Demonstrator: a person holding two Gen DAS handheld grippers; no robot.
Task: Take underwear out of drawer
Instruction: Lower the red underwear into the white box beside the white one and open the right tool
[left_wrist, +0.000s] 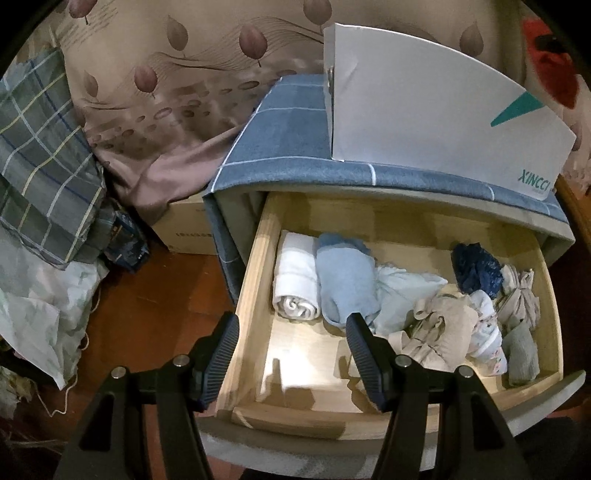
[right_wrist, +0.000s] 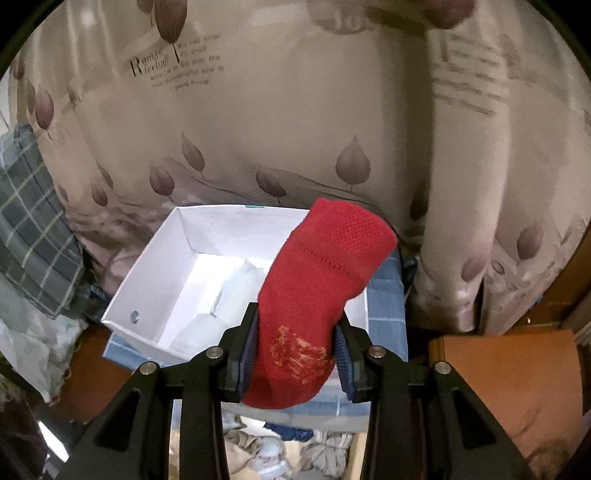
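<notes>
underwear (right_wrist: 317, 295), red ribbed knit, pinched in the right gripper (right_wrist: 297, 354) over a white cardboard box (right_wrist: 155, 280); left gripper (left_wrist: 291, 354) gapes empty above the wooden drawer (left_wrist: 255, 258).

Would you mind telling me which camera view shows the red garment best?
The right wrist view: the red garment fills its centre, clamped in the right gripper above the white box. The left wrist view shows none of it, only the open drawer.

One drawer (left_wrist: 255, 295), one white box (right_wrist: 159, 280), one red garment (right_wrist: 317, 288)
</notes>
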